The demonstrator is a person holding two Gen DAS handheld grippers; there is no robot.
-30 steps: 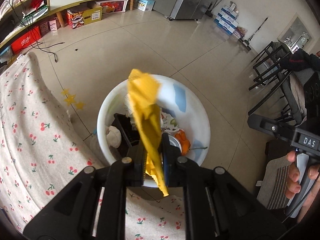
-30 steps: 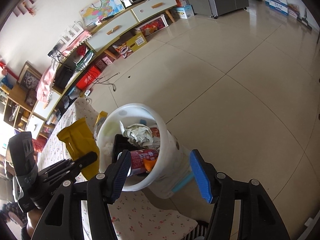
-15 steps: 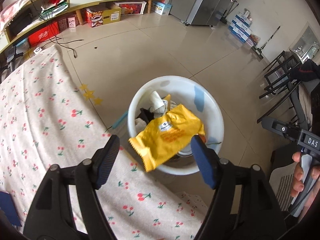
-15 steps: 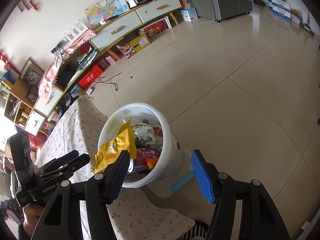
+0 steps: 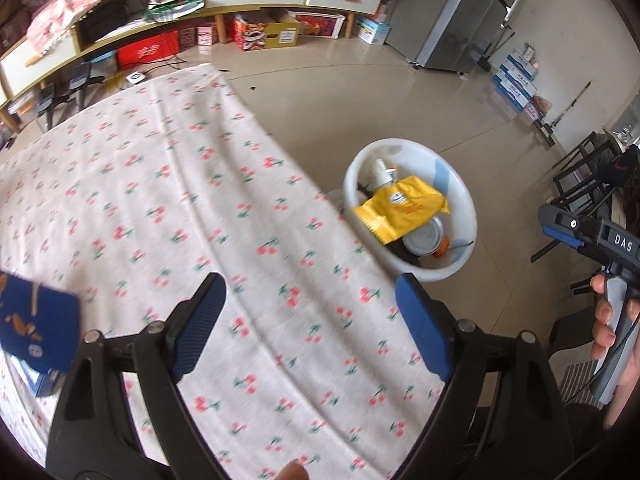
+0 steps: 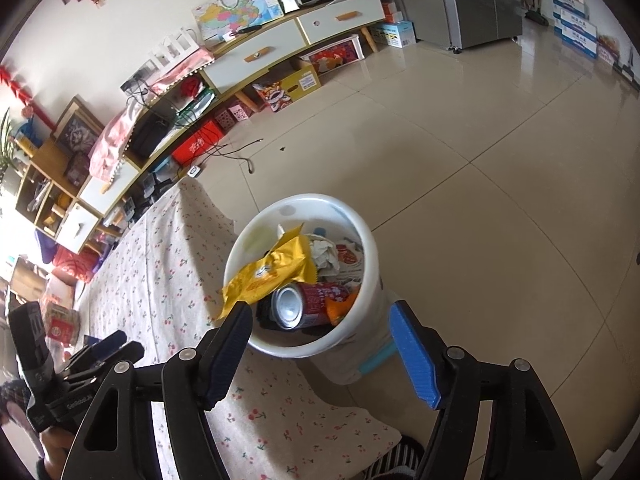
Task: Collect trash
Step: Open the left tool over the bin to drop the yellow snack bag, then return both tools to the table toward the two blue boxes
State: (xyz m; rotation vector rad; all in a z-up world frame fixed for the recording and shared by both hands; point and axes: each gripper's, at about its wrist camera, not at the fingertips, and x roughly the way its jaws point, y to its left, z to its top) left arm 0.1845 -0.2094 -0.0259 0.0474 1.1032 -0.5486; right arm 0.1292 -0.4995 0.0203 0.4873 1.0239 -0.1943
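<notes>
White bin [image 6: 362,344] on the floor beside the tabletop [image 5: 168,184] edge held a yellow wrapper [image 6: 272,270] atop a can [image 6: 296,306] and crumpled paper [image 6: 326,254]. Left gripper [image 5: 308,320] and right gripper [image 6: 320,354]: jaws just opening, wide, nothing between.

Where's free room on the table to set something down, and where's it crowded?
Free: the cherry-print cloth, bare from its far edge by the cabinet down to the left tool, and rightward to the edge beside the bin. Crowded: near-left corner, where a blue packet lies. The bin is heaped, with a yellow wrapper on top.
</notes>
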